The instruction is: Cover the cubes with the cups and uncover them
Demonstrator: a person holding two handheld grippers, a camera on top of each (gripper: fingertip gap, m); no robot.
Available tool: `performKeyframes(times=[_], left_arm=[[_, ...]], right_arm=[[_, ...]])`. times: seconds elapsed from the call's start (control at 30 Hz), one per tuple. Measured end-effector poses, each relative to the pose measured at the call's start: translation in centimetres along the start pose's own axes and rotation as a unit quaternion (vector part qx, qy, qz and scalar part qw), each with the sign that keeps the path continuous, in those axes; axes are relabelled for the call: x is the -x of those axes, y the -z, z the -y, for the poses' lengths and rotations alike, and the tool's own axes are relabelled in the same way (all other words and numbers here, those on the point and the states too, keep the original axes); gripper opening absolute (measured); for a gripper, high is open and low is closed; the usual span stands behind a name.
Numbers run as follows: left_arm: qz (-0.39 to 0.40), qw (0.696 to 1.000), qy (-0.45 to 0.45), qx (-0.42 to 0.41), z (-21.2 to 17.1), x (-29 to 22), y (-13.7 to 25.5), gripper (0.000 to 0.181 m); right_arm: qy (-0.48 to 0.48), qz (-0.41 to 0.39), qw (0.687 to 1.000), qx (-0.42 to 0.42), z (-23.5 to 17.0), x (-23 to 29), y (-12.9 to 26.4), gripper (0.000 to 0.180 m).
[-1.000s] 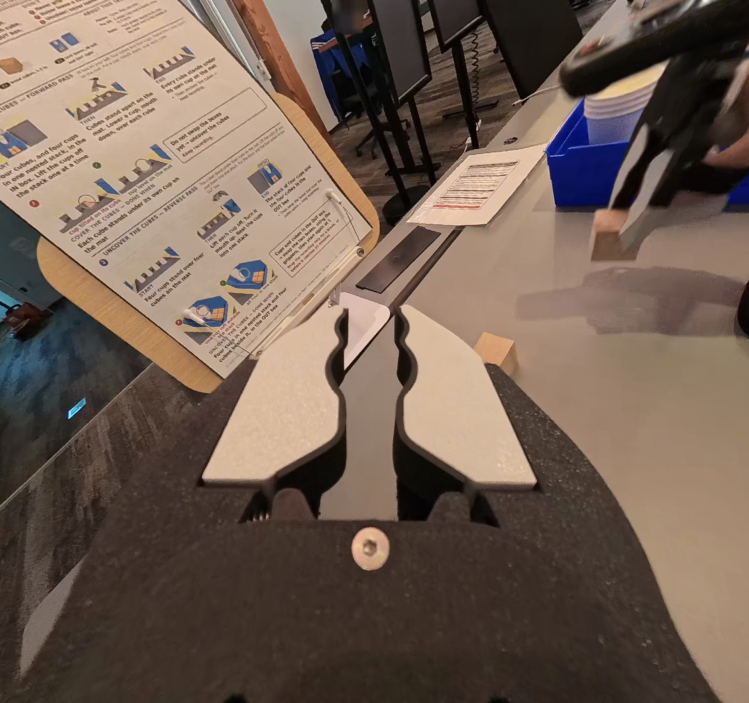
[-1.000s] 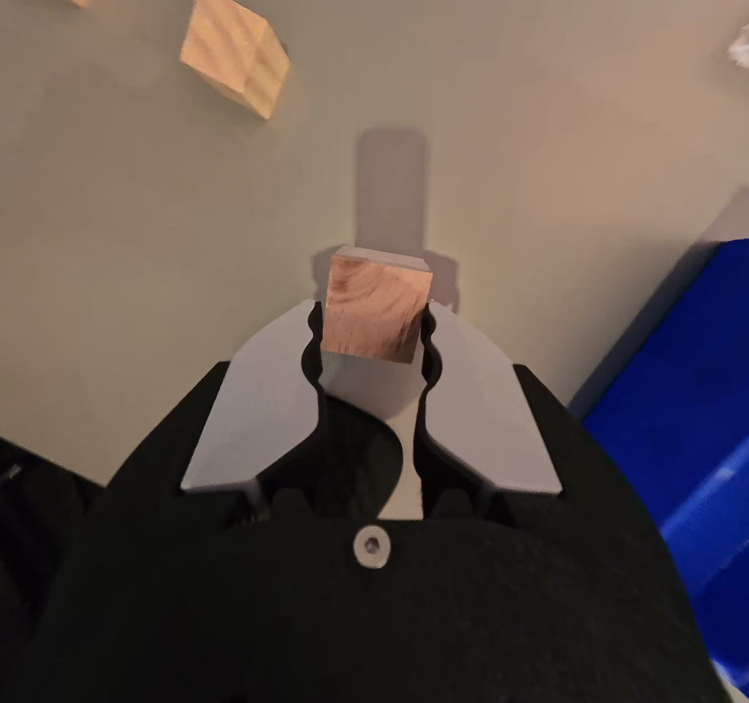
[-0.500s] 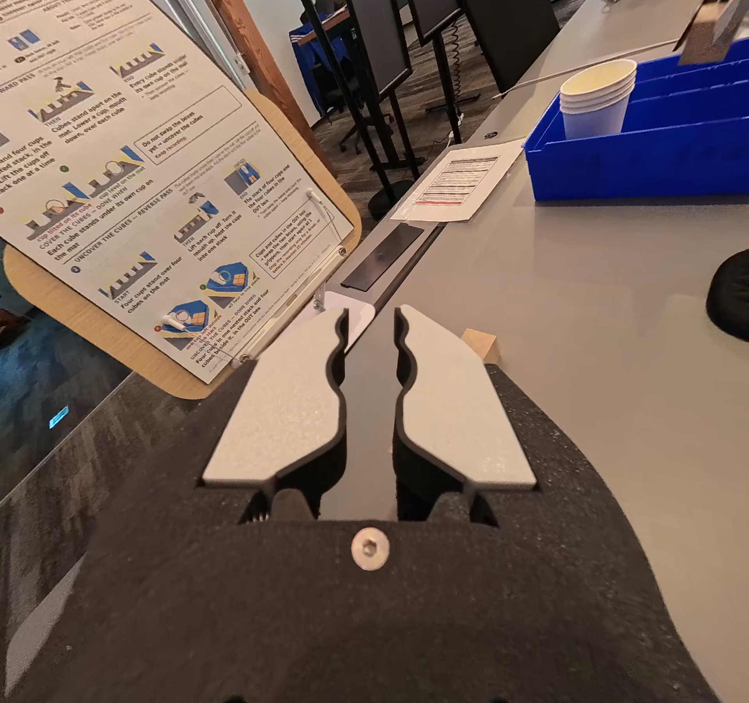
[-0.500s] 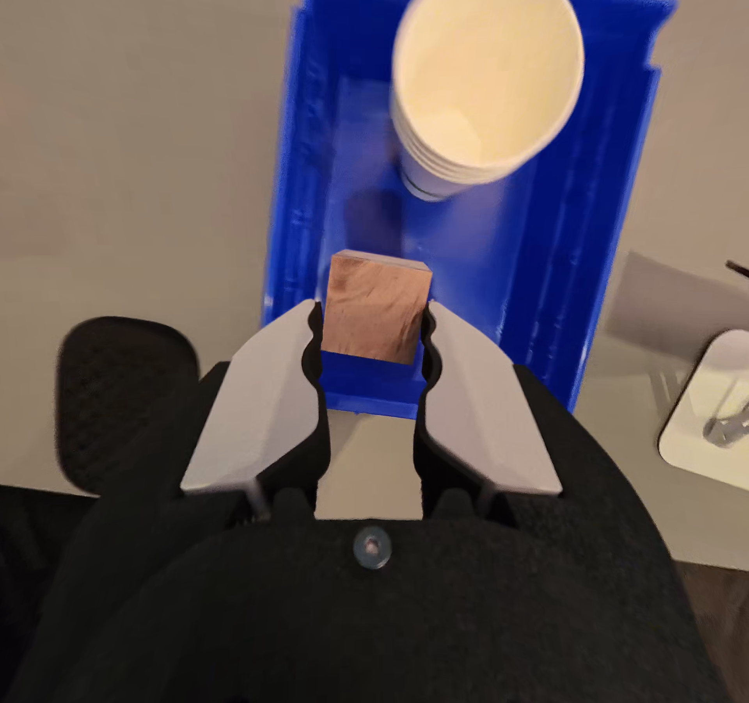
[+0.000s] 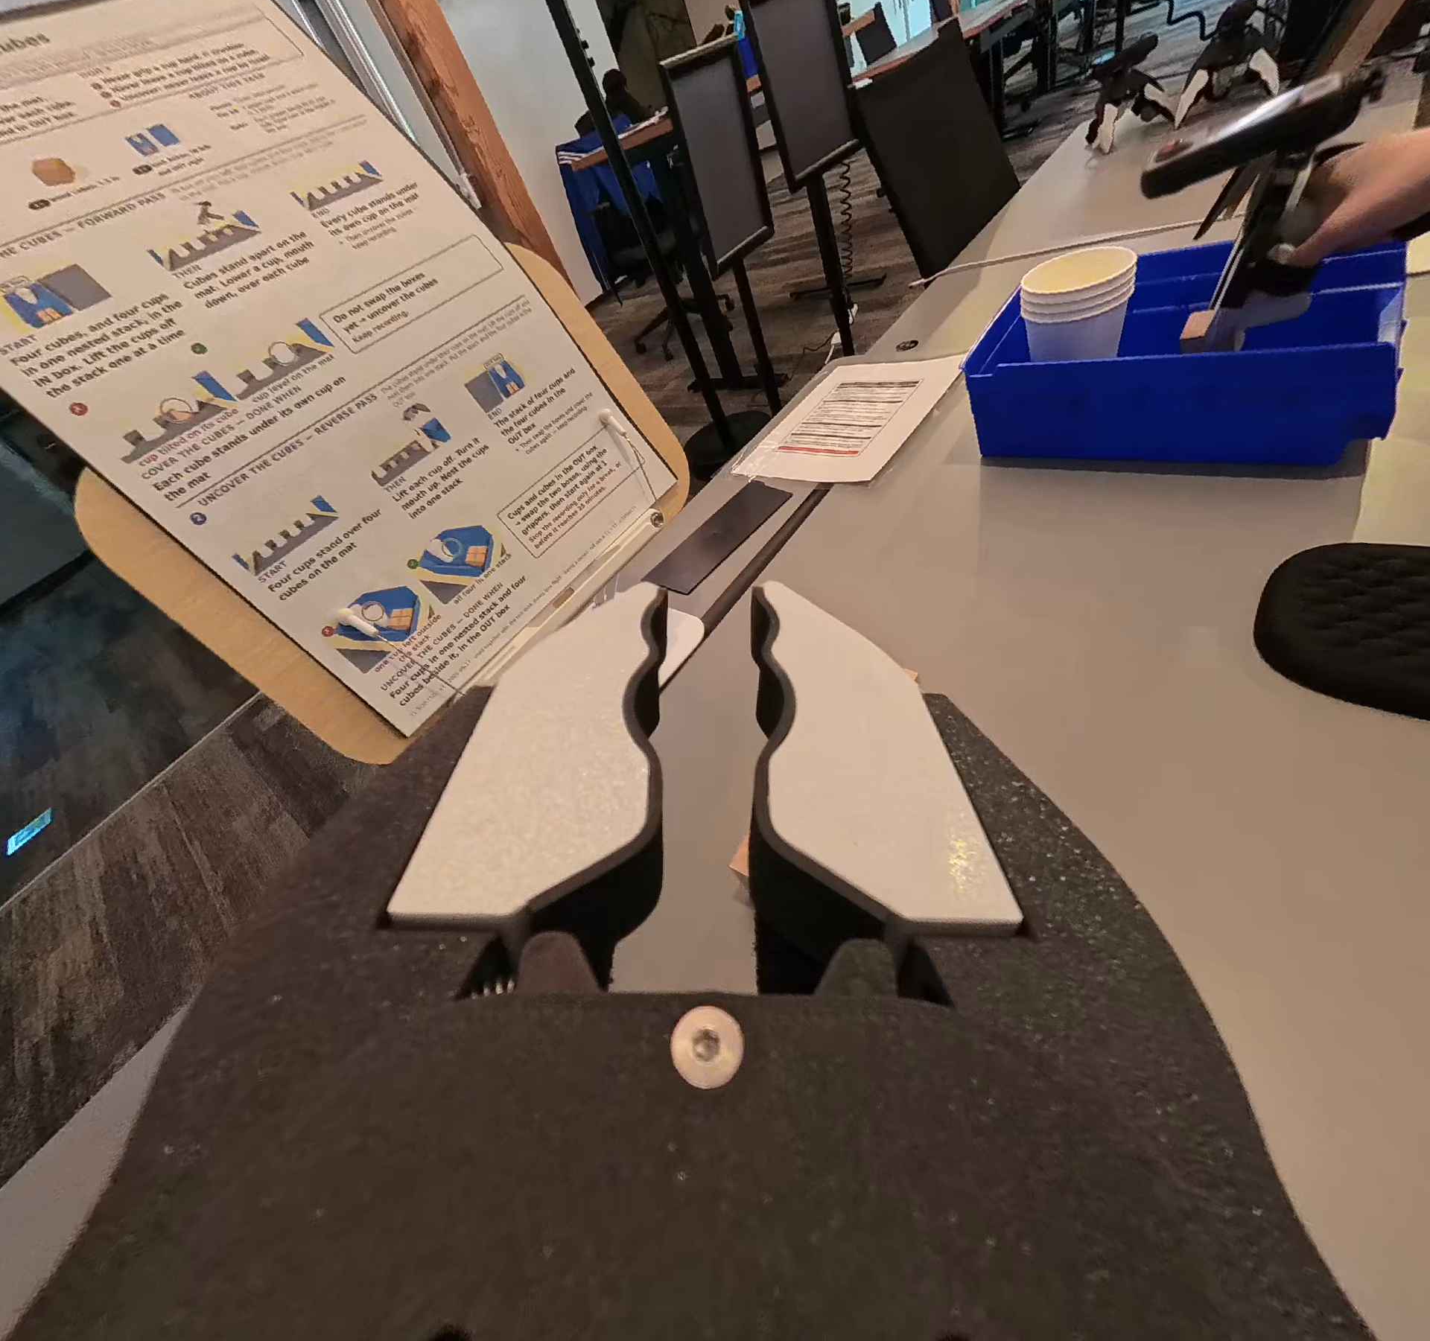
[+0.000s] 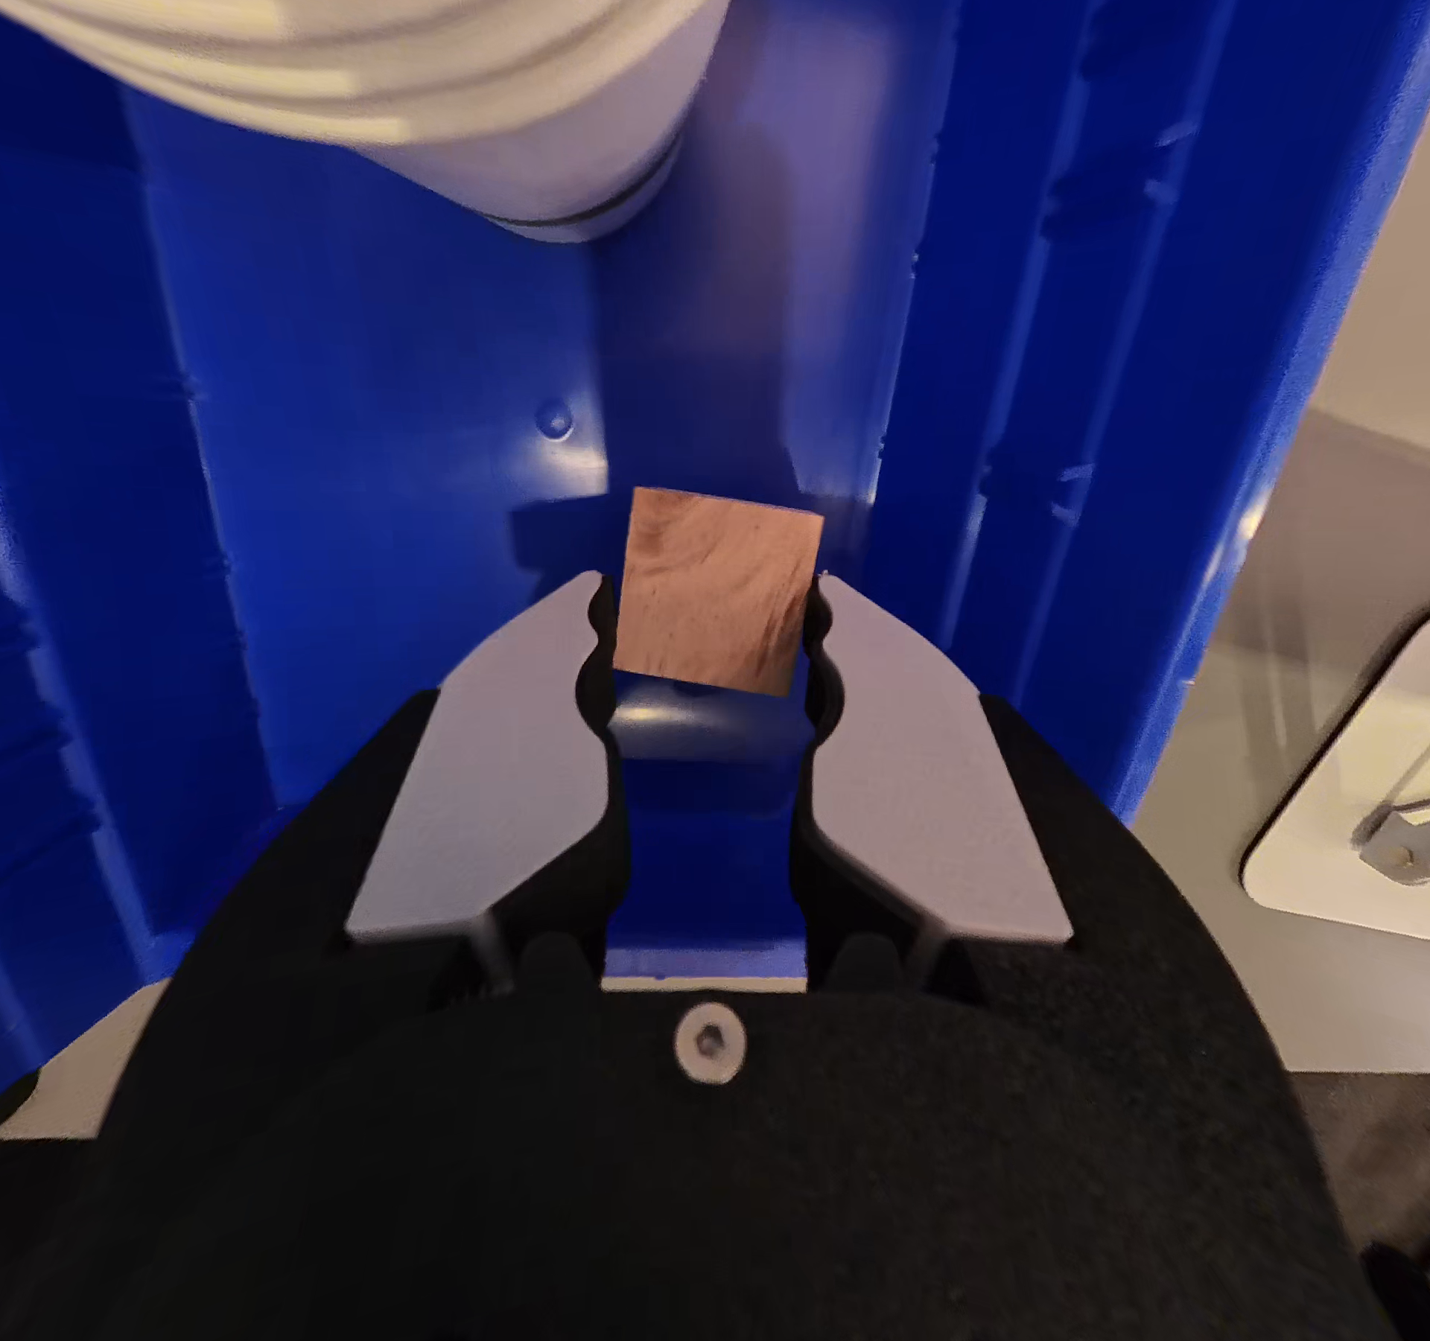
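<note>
Right hand-held gripper (image 6: 712, 592) clamps a wooden cube (image 6: 720, 592) low inside the blue bin (image 6: 348, 453), beside the stacked cups (image 6: 433, 27), likely for drop-off. Left hand-held gripper (image 5: 706, 631) idles over the bench (image 5: 1083, 646), narrowly parted, empty.

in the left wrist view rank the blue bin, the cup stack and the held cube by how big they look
1. blue bin
2. cup stack
3. cube, partly hidden by the right gripper
</note>
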State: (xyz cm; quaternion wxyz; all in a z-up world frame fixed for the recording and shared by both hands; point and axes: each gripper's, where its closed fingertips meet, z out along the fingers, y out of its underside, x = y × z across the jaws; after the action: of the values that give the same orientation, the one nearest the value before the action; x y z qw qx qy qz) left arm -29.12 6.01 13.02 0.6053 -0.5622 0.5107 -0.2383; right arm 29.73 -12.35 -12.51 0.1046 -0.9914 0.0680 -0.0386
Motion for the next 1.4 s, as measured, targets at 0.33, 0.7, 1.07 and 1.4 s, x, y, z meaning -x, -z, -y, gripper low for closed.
performKeyframes(times=[0.33, 0.7, 1.07, 1.4], left_arm=[[0.001, 1.0, -0.006, 0.011, -0.4, 0.1, -0.1, 0.019], [-0.007, 1.0, -0.022, 0.011, 0.0, -0.7, 0.1, 0.019], [0.009, 1.0, -0.014, -0.015, 0.8, 0.3, 1.8, 0.018], [0.007, 1.0, 0.006, -0.02, 0.4, 1.1, 2.2, 0.017]], right_arm=[[-0.002, -0.002, 1.0, 0.005, -0.5, -0.6, -1.5, 0.046], [0.015, -0.022, 0.999, -0.037, 0.2, -0.4, 0.4, 0.065], [0.076, -0.066, 0.973, -0.205, 4.6, 9.0, 16.3, 0.059], [0.47, 0.091, 0.841, -0.251, 8.8, 35.2, 13.7, 0.05]])
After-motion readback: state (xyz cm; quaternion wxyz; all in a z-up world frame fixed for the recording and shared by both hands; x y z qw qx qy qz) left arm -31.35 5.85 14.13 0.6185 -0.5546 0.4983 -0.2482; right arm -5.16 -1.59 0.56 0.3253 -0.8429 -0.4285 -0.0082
